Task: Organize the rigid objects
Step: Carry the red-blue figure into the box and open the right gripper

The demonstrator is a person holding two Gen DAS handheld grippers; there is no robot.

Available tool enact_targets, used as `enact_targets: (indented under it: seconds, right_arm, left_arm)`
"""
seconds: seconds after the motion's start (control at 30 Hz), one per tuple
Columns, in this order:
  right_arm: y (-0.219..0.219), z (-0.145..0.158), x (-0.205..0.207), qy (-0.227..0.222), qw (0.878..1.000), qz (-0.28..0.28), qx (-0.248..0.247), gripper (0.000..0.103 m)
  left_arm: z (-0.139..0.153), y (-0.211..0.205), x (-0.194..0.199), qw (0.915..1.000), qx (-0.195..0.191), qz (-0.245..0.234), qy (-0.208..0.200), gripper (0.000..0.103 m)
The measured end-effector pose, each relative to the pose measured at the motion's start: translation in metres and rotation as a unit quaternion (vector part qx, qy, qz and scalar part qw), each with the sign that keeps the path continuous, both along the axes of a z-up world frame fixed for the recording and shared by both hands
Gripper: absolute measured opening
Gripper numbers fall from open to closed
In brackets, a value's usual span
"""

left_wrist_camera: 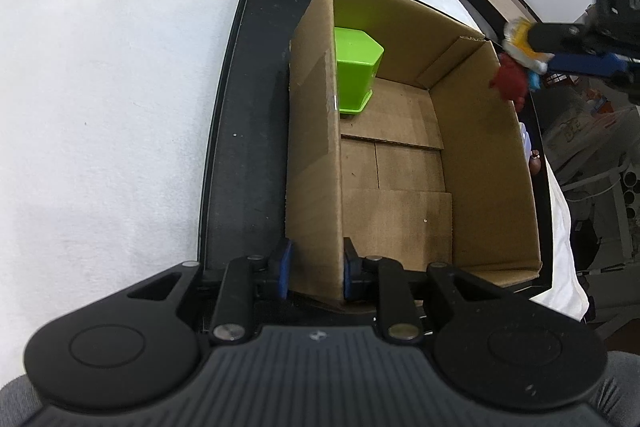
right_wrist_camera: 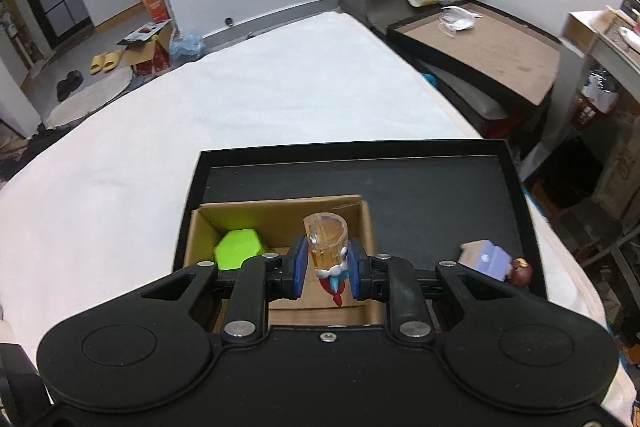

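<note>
Ribbed black hand-held gripper [left_wrist_camera: 316, 273], corrugated cardboard box [left_wrist_camera: 400, 163]

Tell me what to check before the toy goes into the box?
1. Right tool shut on the toy figure: ok.
2. Left tool clamping the cardboard box wall: ok.
3. Free floor inside the box beside the green pot: ok.
4. Toy figure above the box opening: cannot tell.
5. Box sitting inside the black tray: ok.
</note>
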State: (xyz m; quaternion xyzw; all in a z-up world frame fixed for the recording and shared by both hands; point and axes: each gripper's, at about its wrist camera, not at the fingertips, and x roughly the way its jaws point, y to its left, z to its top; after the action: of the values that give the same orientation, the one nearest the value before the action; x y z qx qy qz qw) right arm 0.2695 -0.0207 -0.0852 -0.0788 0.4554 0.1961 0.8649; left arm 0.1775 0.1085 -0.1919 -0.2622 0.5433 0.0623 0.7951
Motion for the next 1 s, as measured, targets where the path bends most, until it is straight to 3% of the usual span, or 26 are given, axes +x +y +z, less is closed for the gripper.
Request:
enact_targets:
  seconds: [0.2, 0.33, 1.0]
  right_arm:
    - [0.016, -0.011, 0.002, 0.024, 0.999, 0.014, 0.020, 0.022]
    - [0.012, -0.006, 0.004, 0.036, 0.998, 0.014, 0.053, 0.031]
    - [-0.084, -0.013, -0.005, 0.025, 0.997, -0.058, 0.032, 0.044]
  left_arm:
    - [0.000, 0.000, 0.000, 1.0000, -0.001, 0.001, 0.001, 0.022]
    - [0.002, -0.001, 0.000, 1.0000, 0.003, 0.001, 0.001, 0.023]
    - [0.007, 0.000, -0.001, 0.9999, 0.009, 0.004, 0.004, 0.023]
